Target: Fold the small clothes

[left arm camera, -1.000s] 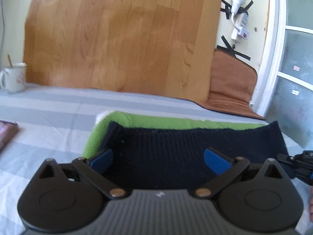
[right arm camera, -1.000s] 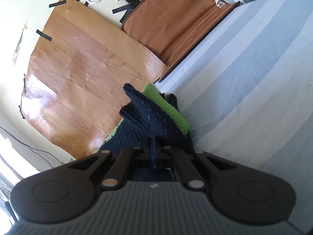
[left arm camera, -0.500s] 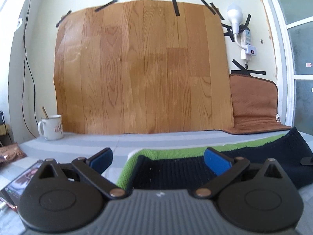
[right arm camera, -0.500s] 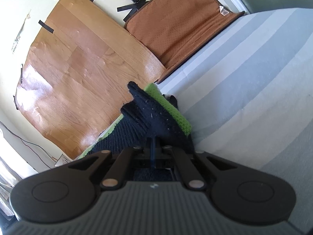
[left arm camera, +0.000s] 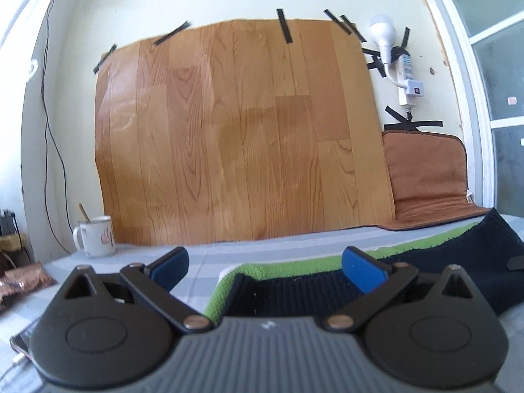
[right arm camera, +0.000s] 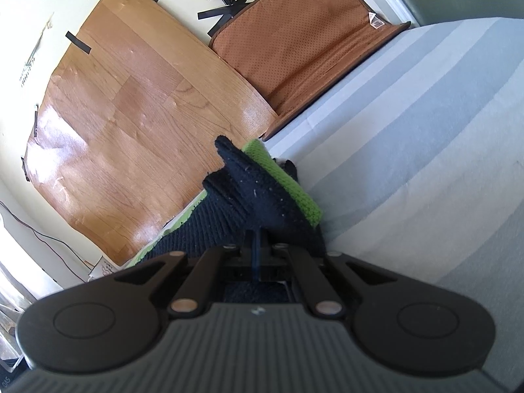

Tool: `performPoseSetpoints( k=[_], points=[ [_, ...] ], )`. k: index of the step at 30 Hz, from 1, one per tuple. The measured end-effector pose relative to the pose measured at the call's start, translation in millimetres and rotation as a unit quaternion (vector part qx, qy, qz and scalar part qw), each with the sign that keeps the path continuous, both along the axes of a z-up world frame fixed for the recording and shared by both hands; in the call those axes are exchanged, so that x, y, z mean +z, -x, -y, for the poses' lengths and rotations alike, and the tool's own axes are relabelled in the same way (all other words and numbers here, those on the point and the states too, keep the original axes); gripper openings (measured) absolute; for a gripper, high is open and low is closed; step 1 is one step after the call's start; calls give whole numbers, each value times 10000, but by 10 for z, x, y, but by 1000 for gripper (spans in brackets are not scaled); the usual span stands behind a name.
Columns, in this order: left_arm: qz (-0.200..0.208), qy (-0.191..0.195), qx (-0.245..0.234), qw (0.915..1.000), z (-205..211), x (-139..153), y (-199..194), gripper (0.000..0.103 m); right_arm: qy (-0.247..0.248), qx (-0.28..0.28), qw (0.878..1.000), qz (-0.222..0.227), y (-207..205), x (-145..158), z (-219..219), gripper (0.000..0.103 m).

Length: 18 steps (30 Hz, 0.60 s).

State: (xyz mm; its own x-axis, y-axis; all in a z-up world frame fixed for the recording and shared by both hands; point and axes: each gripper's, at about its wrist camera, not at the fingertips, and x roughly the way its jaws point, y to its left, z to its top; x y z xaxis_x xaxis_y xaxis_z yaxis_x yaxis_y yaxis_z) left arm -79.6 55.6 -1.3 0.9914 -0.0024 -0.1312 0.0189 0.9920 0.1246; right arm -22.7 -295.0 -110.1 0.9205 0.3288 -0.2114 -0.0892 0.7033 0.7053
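Clearance and obstructions, striped bed surface

Striped sheet (right arm camera: pixel 409 150) is lying bare to the right of the knit garment (right arm camera: pixel 262 196); mug (left arm camera: pixel 95 240) and packet (left arm camera: pixel 23 280) are crowding the left side; wooden board (left arm camera: pixel 242 137) and brown mat (left arm camera: pixel 429 180) are blocking the far edge.

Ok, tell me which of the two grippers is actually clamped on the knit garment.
The right gripper: its jaws are pinched shut on the black-and-green knit garment. The left gripper stands with jaws wide apart, gripping nothing.

Striped bed (left arm camera: pixel 262 252) carries knit garment (left arm camera: pixel 294 290), mug (left arm camera: pixel 95 235), brown mat (right arm camera: pixel 308 65).
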Motion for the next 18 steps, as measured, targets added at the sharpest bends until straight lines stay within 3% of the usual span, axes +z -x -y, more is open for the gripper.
performPoseSetpoints(
  k=[13, 18],
  points=[
    [-101, -65, -99, 9999, 3, 0, -13, 103, 11, 15, 10000, 4, -2, 1, 19, 1],
    [-440, 515, 98, 9977, -175, 15, -139, 103, 39, 44, 10000, 38, 0, 11, 10, 4]
  ],
)
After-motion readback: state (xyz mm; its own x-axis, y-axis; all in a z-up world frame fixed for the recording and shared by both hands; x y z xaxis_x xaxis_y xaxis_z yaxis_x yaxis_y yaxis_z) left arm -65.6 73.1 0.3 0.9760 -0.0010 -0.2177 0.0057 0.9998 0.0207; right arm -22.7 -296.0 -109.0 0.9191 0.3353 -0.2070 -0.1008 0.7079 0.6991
